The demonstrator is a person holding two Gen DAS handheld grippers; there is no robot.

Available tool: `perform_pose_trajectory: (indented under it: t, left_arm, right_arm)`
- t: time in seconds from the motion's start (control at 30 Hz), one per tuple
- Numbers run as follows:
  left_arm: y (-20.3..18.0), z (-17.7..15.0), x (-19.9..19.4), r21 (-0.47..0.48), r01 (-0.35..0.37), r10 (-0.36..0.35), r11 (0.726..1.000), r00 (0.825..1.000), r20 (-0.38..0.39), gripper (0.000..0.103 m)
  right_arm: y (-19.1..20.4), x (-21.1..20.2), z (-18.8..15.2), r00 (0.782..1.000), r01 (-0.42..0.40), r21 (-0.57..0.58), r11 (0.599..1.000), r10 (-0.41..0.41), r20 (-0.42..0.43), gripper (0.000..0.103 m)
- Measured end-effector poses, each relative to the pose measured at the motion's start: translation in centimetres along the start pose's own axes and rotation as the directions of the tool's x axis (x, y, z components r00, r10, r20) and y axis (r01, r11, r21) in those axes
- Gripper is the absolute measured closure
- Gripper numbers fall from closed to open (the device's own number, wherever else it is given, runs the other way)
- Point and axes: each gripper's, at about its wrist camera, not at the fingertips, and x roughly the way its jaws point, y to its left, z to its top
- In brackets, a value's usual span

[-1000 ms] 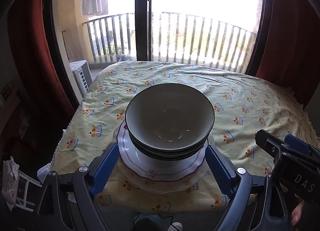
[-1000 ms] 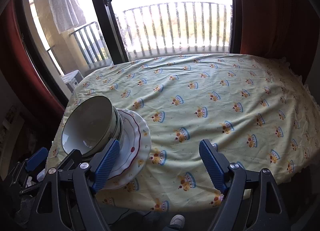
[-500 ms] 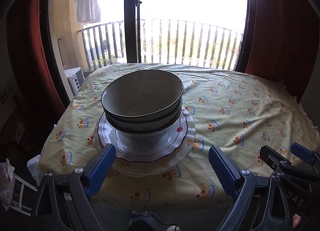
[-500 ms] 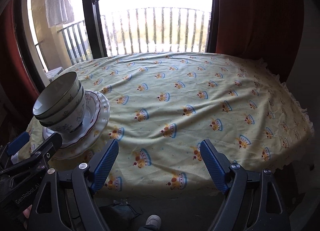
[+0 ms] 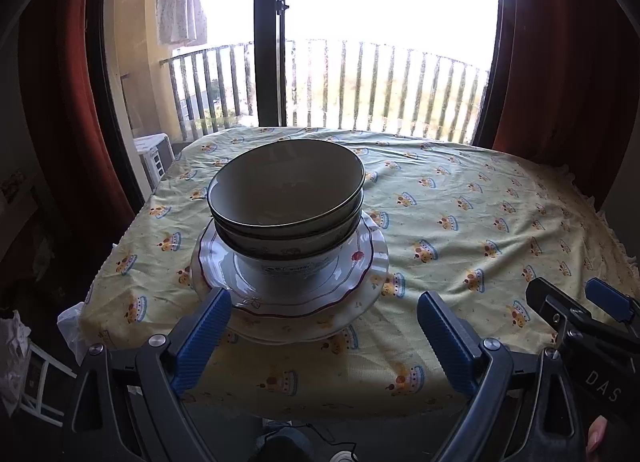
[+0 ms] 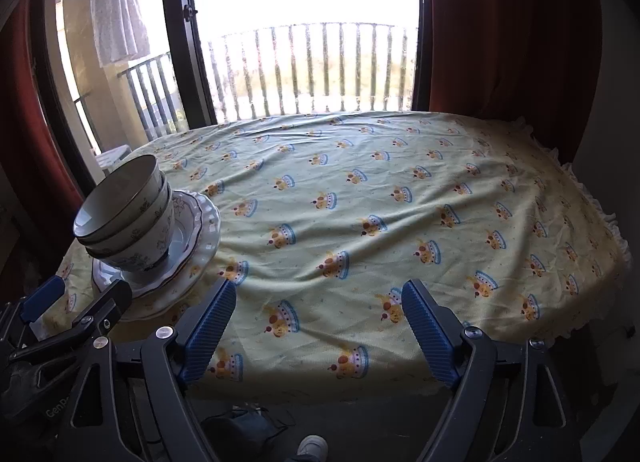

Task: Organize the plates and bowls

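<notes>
Nearest, left gripper [image 5: 322, 326] backed off the stack, jaws just spread further to wide open, nothing held, left pad now short of the plates' rim instead of flanking them. Right gripper [image 6: 316, 316] likewise pulled back over bare cloth at the tabletop's near edge, jaws wide and empty. Beyond, bowls [image 5: 286, 198] nested upright on the plates [image 5: 372, 262], near the tabletop's near-left corner, untouched by either tool. Farther across, only tablecloth [image 6: 400, 190]. Reads as stack released and set; organizing probably close to finished.
</notes>
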Motion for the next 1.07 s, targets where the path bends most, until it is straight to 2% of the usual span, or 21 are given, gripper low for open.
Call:
perform_pose_trajectory:
  t: [0.5,0.83,1.07]
  left_arm:
    - [0.21,-0.3,-0.34,0.003,0.006,-0.006,1.0,1.0,-0.013,0.006]
    - [0.29,-0.24,-0.74,0.003,-0.007,0.007,1.0,1.0,0.009,0.005]
    - [0.61,-0.16,-0.68,-0.009,-0.007,0.007,1.0,1.0,0.012,0.003]
  right_arm:
    - [-0.05,-0.24,-0.3,1.0,-0.004,0.016,1.0,0.004,-0.004,0.012]
    - [-0.08,-0.5,-0.32,1.0,-0.012,0.017,1.0,0.012,0.003,0.011]
    - [-0.05,-0.52,-0.13,1.0,0.008,0.012,1.0,-0.008,0.004,0.005]
